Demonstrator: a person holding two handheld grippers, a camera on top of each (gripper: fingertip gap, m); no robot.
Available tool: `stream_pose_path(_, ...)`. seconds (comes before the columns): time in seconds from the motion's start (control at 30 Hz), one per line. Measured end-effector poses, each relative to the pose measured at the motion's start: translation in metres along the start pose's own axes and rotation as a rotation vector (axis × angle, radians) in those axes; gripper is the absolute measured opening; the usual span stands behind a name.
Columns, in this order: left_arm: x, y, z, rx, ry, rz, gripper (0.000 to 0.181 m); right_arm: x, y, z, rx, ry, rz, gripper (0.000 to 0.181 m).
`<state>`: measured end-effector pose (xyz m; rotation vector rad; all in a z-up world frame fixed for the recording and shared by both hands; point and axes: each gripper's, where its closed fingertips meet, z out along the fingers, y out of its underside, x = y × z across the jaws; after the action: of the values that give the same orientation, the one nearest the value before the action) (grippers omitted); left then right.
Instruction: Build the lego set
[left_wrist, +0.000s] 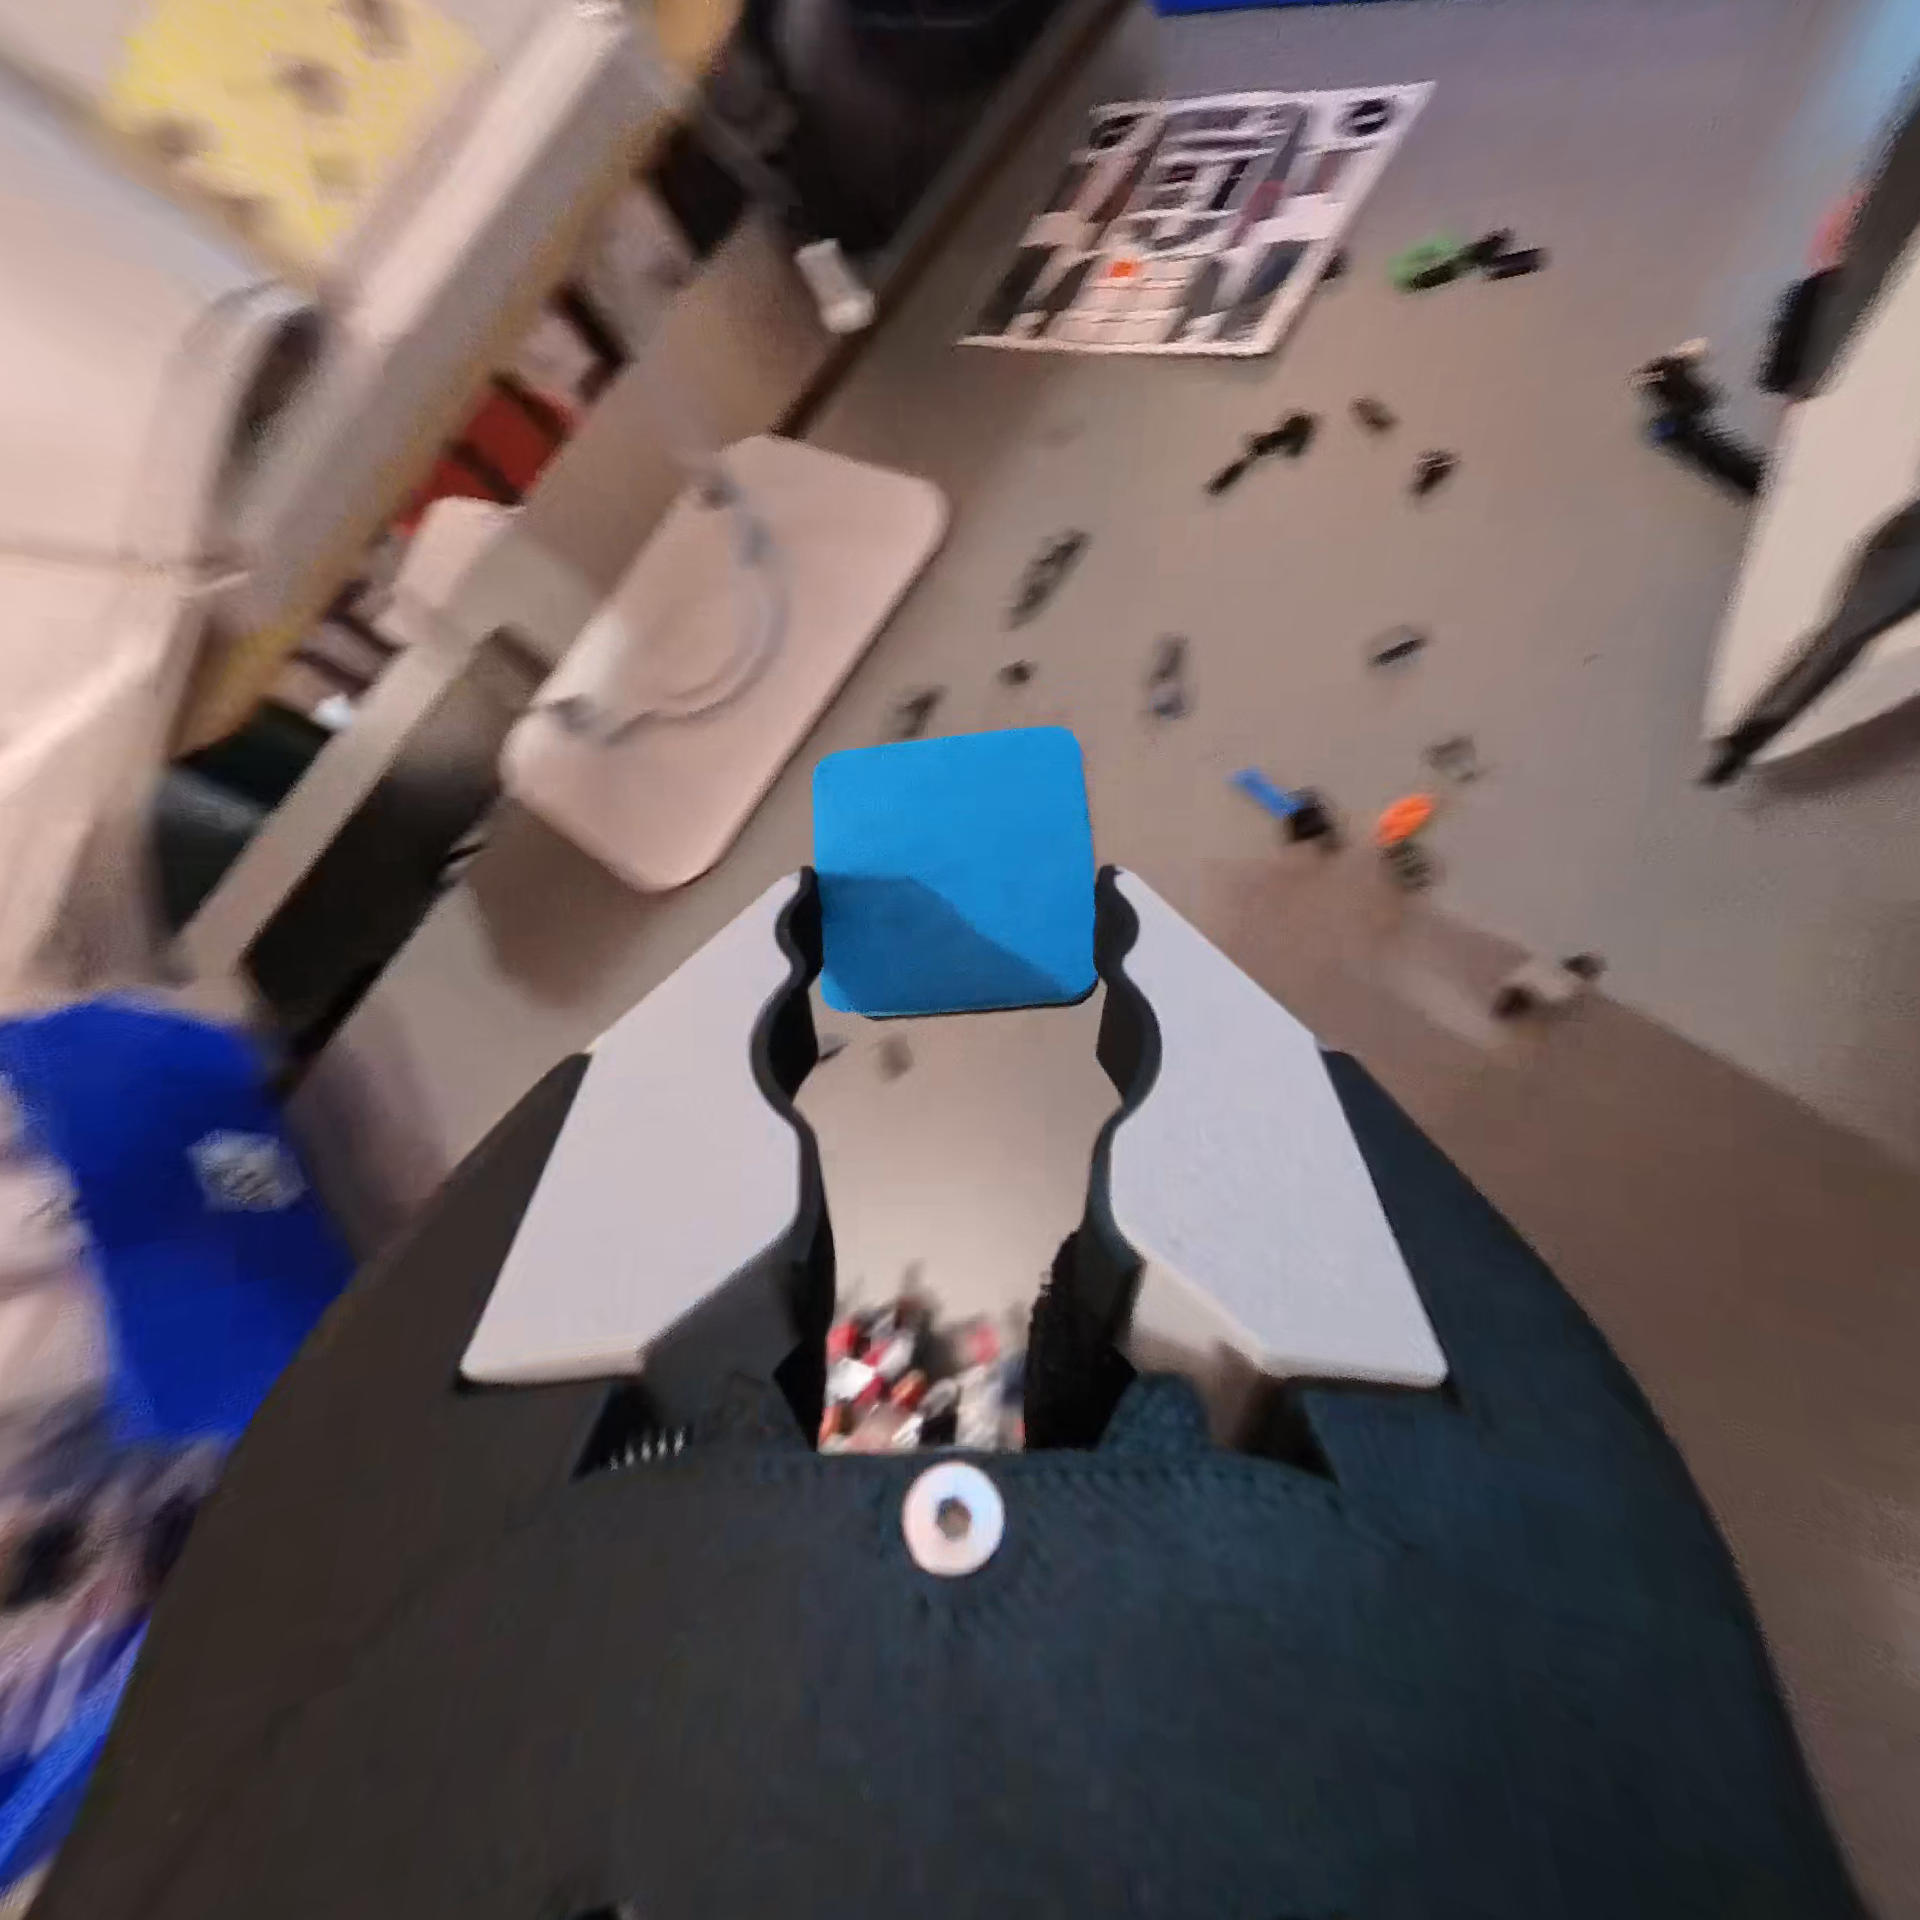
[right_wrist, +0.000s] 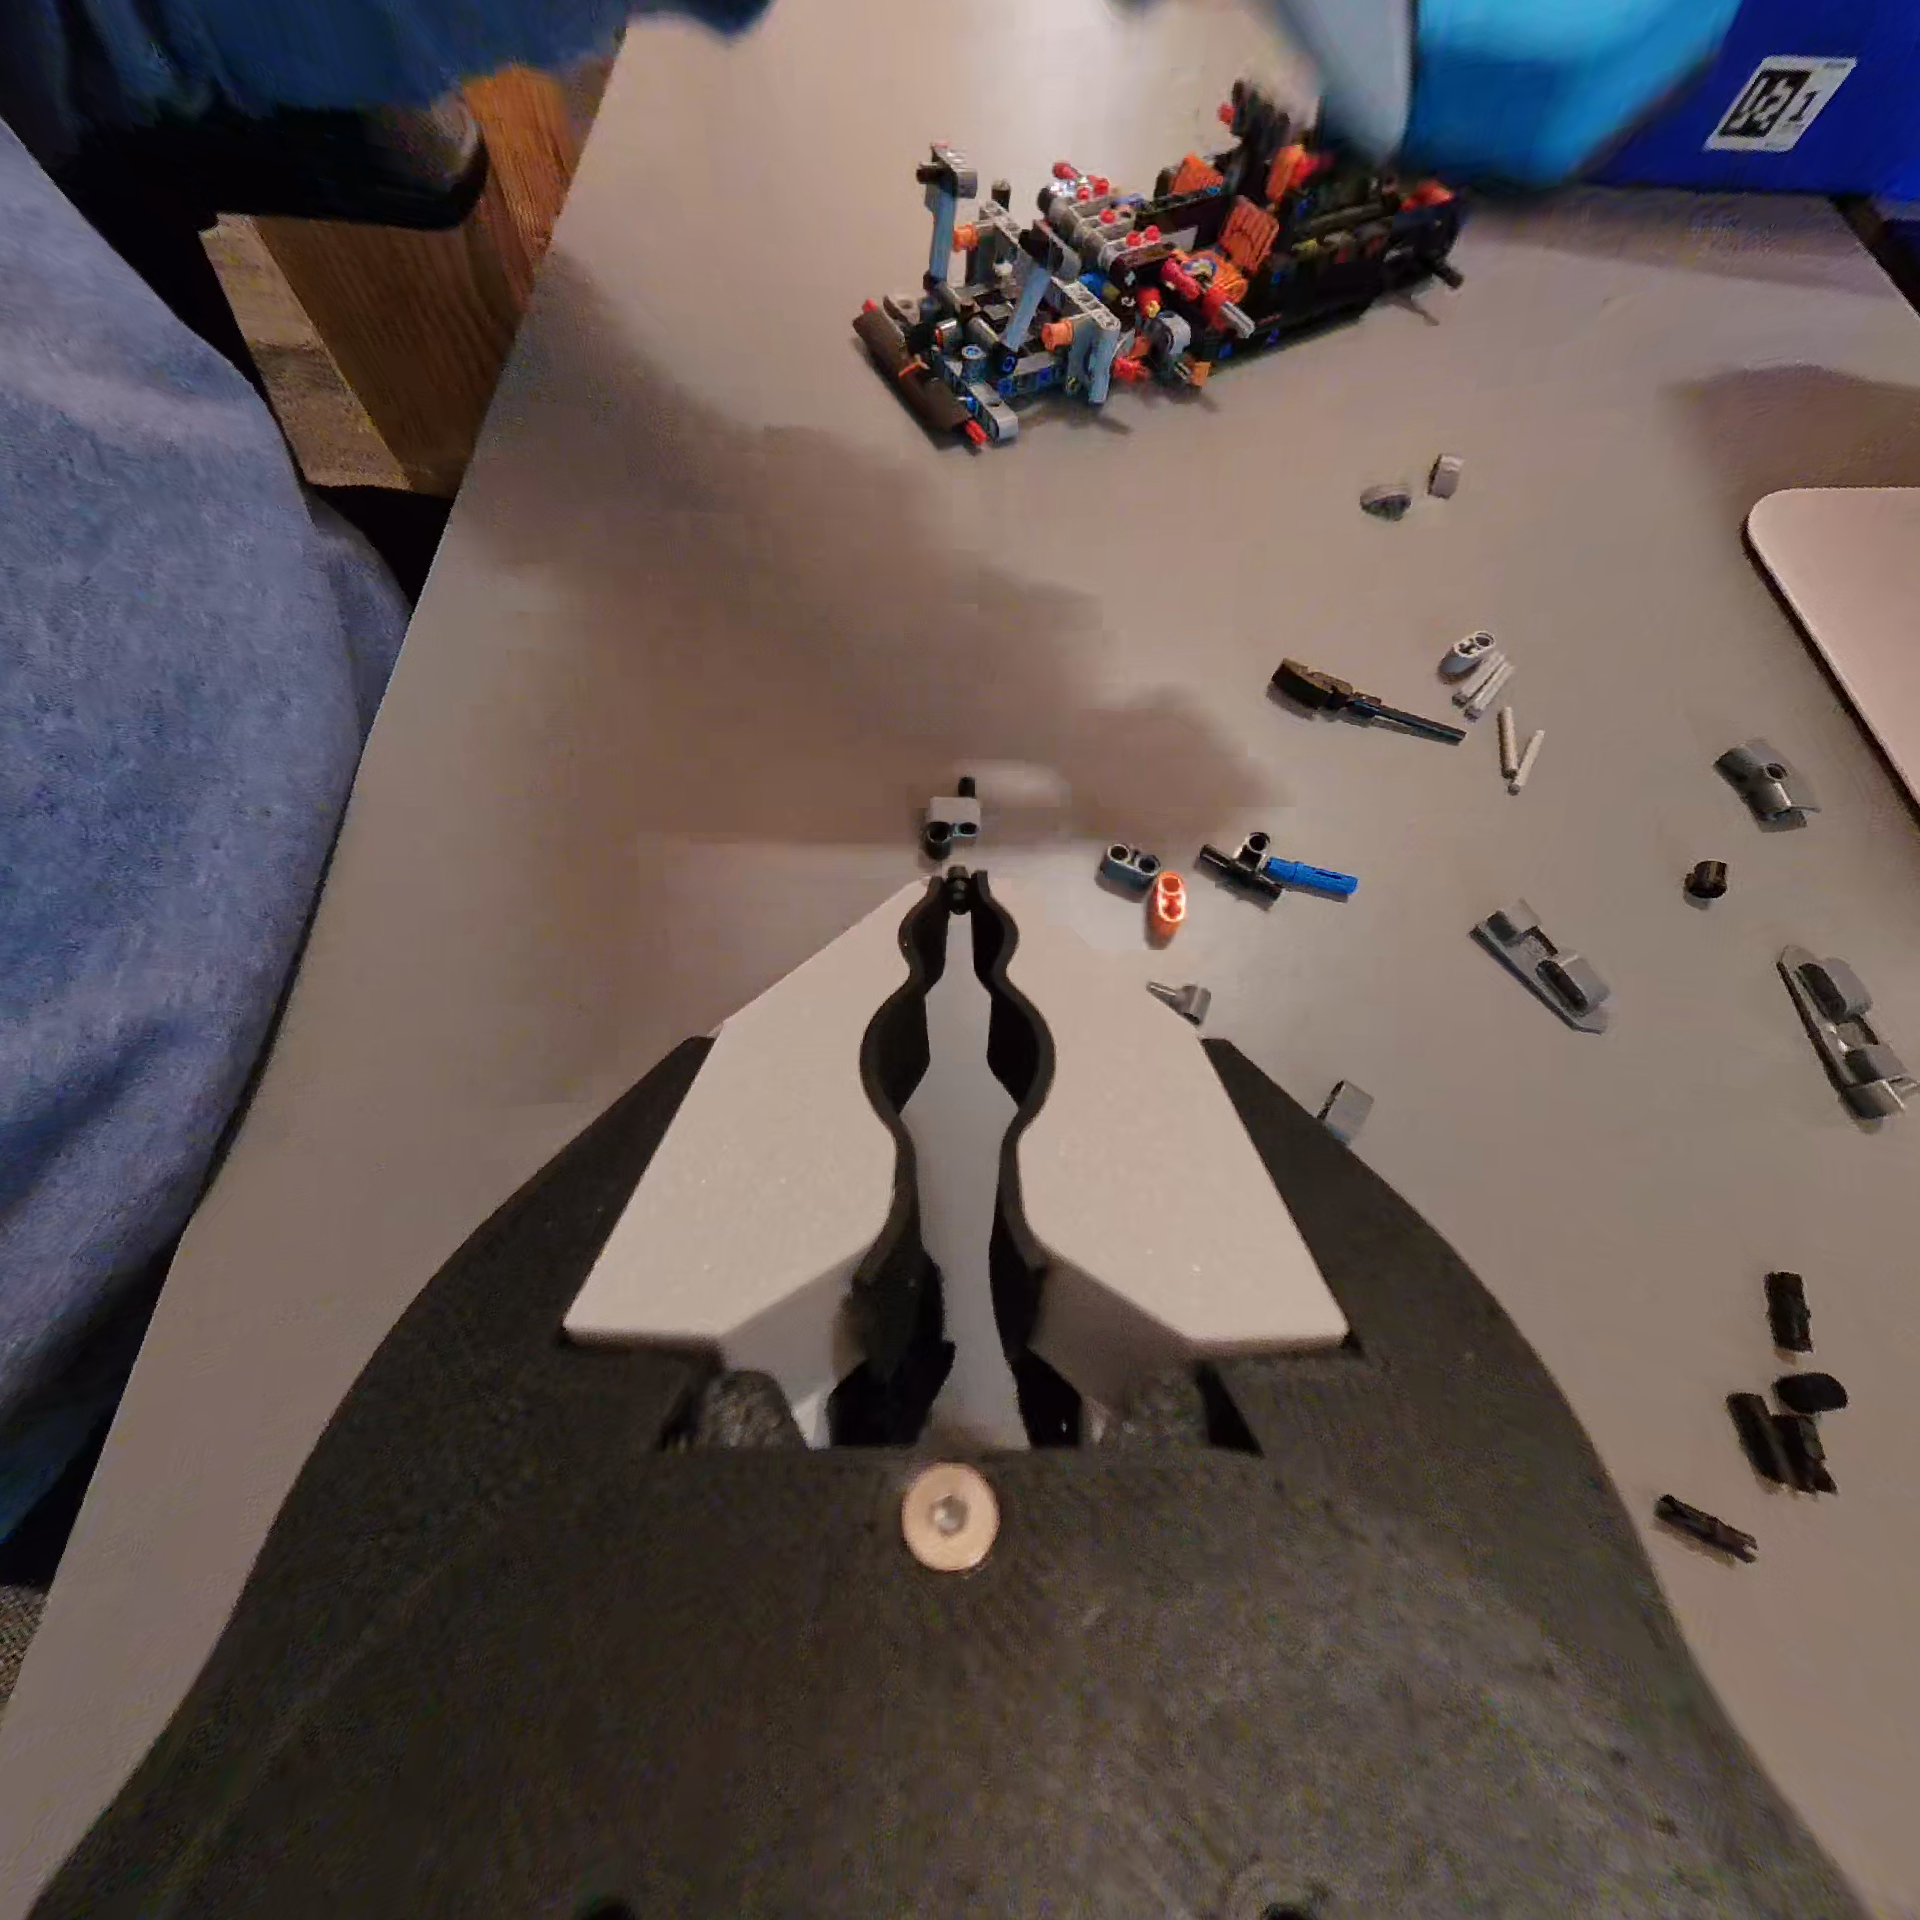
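Observation:
My left gripper (left_wrist: 954, 904) is shut on a flat-faced blue square block (left_wrist: 951, 821), held above the grey table (left_wrist: 1351, 1143); this view is blurred by motion. My right gripper (right_wrist: 958, 891) is shut on a small black pin (right_wrist: 957, 883) at its very tips, low over the table (right_wrist: 727, 623). Just ahead of it lies a grey connector with a black pin (right_wrist: 951, 816). The partly built lego model (right_wrist: 1143, 281), black, grey and orange, stands at the far side. It also shows blurred between the left fingers (left_wrist: 914, 1382).
Several loose parts lie to the right: a blue axle pin (right_wrist: 1309, 876), an orange bush (right_wrist: 1169, 902), grey panels (right_wrist: 1538, 966). A beige tray (right_wrist: 1849, 613) is at the right edge, a printed sheet (left_wrist: 1195, 218) farther off. The table's left edge borders blue cloth (right_wrist: 156, 727). To the partly built lego model (right_wrist: 1143, 281): left tips about 15 cm, right tips about 25 cm.

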<state>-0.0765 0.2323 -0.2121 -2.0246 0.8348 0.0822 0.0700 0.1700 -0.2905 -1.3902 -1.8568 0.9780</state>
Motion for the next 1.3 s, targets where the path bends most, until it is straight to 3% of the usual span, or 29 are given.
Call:
stream_pose_path(0.1,-0.076,0.038,-0.043,-0.055,-0.159,-0.079,0.051,0.002,0.003,0.002,-0.002,0.003,0.006,0.001)
stream_pose_path(0.17,-0.13,0.077,-0.075,-0.113,-0.279,-0.132,0.051,0.005,0.004,0.003,0.006,0.008,0.016,0.001)
stream_pose_path(0.23,-0.184,0.135,-0.108,-0.222,-0.411,-0.193,0.051,0.007,0.004,0.003,0.011,0.011,0.024,0.001)
stream_pose_path(0.33,-0.238,0.225,-0.15,-0.32,-0.486,-0.344,0.051,0.01,0.006,0.004,0.011,0.016,0.033,0.001)
stream_pose_path(0.5,-0.284,0.358,-0.194,-0.367,-0.491,-0.614,0.051,0.013,0.012,0.009,-0.003,0.011,0.053,0.001)
stream_pose_path(0.6,-0.3,0.401,-0.211,-0.33,-0.495,-0.692,0.051,0.014,0.015,0.011,-0.009,0.005,0.066,0.001)
stream_pose_path(0.73,-0.307,0.458,-0.225,-0.436,-0.528,-0.761,0.051,0.014,0.017,0.015,-0.018,-0.004,0.074,0.001)
stream_pose_path(0.93,-0.297,0.495,-0.223,-0.502,-0.525,-0.784,0.052,0.015,0.019,0.016,-0.024,-0.008,0.077,0.002)
stream_pose_path(1.03,-0.295,0.495,-0.223,-0.466,-0.531,-0.8,0.063,0.014,0.02,0.016,-0.026,-0.009,0.076,0.001)
stream_pose_path(1.23,-0.298,0.473,-0.242,-0.413,-0.626,-0.748,0.074,0.014,0.017,0.013,-0.015,-0.007,0.066,0.001)
stream_pose_path(1.3,-0.298,0.452,-0.246,-0.363,-0.643,-0.716,0.074,0.013,0.016,0.012,-0.013,-0.006,0.061,0.001)
